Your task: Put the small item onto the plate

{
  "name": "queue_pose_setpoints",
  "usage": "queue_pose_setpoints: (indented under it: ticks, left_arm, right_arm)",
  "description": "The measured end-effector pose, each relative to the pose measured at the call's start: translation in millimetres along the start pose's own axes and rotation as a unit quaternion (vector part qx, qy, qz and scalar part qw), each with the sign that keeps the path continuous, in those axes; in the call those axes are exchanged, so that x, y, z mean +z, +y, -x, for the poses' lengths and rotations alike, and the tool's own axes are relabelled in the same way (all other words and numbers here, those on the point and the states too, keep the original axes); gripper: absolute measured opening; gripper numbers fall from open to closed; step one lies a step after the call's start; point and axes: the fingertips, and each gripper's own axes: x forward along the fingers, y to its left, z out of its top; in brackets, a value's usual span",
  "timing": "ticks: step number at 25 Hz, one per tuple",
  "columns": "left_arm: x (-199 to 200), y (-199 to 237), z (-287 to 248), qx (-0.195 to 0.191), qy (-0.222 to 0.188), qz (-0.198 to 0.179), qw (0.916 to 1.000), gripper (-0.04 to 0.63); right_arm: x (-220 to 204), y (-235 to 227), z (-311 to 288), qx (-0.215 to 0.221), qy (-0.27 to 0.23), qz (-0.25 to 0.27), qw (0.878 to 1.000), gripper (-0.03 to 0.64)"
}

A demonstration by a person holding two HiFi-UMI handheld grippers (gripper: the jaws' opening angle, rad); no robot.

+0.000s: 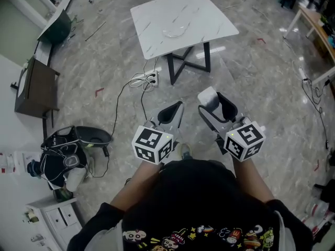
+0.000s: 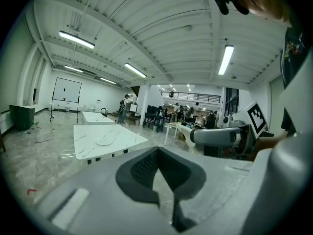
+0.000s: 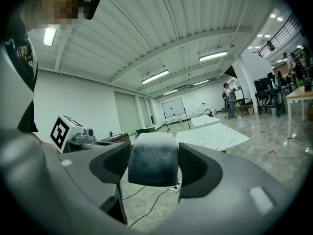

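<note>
Left tool closed; right tool grips small item.

White marble-topped table on dark crossed legs stands on a grey veined floor. Power strip with trailing cables lies just beside the table's base. Dark cabinet stands well left of the table. Strip lights are lit on the white ribbed ceiling.

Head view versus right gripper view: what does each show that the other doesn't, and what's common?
Only the head view shows the plate on the white table and a power strip by its legs. Only the right gripper view shows the ceiling lights and a distant whiteboard. Both show the right gripper shut on the small pale item, and the table, which the item hasn't reached.
</note>
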Motion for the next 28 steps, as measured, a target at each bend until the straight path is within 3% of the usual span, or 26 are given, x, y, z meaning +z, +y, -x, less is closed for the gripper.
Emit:
queue_pose_setpoints:
  ticks: [6, 16, 28]
  left_arm:
    - [6.9, 39.1, -0.5, -0.014, 0.002, -0.003, 0.9999, 0.000]
    - [-2.8, 70.4, -18.6, -0.016, 0.015, 0.027, 0.9994, 0.000]
    - [13.7, 114.1, -102.4, 0.005, 0.028, 0.033, 0.9991, 0.000]
  right_arm:
    - [4.7, 4.7, -36.4, -0.017, -0.002, -0.002, 1.000, 0.332]
    - [-0.8, -11.0, -67.9, -0.022, 0.023, -0.010, 0.999, 0.333]
    - [11.1, -88.6, -129.9, 0.001, 0.040, -0.015, 0.999, 0.332]
